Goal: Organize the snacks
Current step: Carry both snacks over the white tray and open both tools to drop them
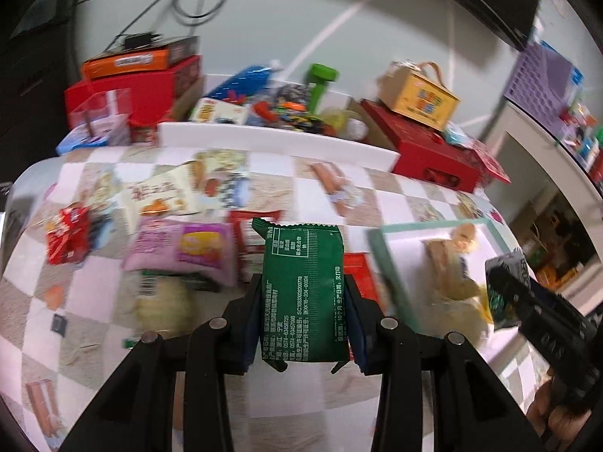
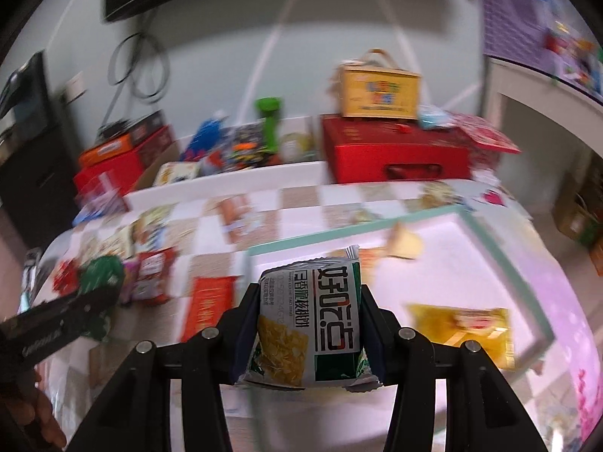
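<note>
My left gripper (image 1: 303, 293) is shut on a green snack packet (image 1: 303, 286), held above the checkered tablecloth. My right gripper (image 2: 309, 301) is shut on a green-and-white snack packet (image 2: 312, 324), held over the near left edge of a shallow tray with a teal rim (image 2: 339, 231). The tray holds a yellow packet (image 2: 467, 326) and a tan snack (image 2: 405, 245). The tray also shows in the left wrist view (image 1: 392, 263), with the right gripper (image 1: 527, 297) at the right. Loose packets lie left of the tray: purple (image 1: 184, 250), red (image 1: 66, 233), white (image 1: 162, 194).
A white bin (image 1: 275, 143) full of snacks stands at the back of the table. Red boxes (image 1: 433, 150) and a yellow carry box (image 1: 418, 96) sit at the back right, and more red boxes (image 1: 128, 90) at the back left. A white shelf (image 2: 546, 86) stands at the right.
</note>
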Tool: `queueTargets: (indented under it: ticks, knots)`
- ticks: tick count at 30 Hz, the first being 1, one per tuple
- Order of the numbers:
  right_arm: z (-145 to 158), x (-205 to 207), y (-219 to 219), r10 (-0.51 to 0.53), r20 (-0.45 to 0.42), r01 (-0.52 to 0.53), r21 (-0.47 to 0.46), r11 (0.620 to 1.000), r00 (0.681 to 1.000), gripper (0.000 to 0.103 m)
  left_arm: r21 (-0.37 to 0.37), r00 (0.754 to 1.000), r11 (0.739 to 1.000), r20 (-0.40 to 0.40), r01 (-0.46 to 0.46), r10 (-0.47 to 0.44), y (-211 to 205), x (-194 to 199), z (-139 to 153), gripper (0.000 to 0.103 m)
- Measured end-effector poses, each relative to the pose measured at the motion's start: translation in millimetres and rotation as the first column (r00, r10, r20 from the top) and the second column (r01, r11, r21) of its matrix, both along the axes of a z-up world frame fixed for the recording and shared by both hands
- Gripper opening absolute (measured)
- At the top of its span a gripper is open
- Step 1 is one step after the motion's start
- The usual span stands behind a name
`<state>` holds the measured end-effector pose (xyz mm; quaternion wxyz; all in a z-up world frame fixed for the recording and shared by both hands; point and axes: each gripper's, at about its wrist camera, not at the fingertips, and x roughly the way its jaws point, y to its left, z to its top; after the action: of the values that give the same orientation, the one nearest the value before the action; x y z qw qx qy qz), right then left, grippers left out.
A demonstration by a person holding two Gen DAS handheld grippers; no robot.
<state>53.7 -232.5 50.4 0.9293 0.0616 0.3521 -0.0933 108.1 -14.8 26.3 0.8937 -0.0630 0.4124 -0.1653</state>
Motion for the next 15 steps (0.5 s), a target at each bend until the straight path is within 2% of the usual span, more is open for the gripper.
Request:
queueTargets:
  ticks: [6,12,15]
  knots:
    - [5.8,-18.2,-52.6,-0.148,0.017,0.148,0.019,0.989,0.989,0.052,0.03,0.992,0.991,-0.002,0.129,-0.129,-47.0,-9.6,0.2,0.041]
    - [5.6,-37.0,-98.3,-0.269,0.022,0.268,0.051,0.962,0.963,0.052,0.038,0.963,0.963,0.0,0.268,-0.268,-96.4,-22.4,0.6,0.041]
    - [1.7,-42.7,-118.8,-0.315,0.016,0.312,0.079,0.947,0.949,0.052,0.06,0.955,0.953,0.002,0.296,-0.297,-112.0,-22.5,-0.1,0.041]
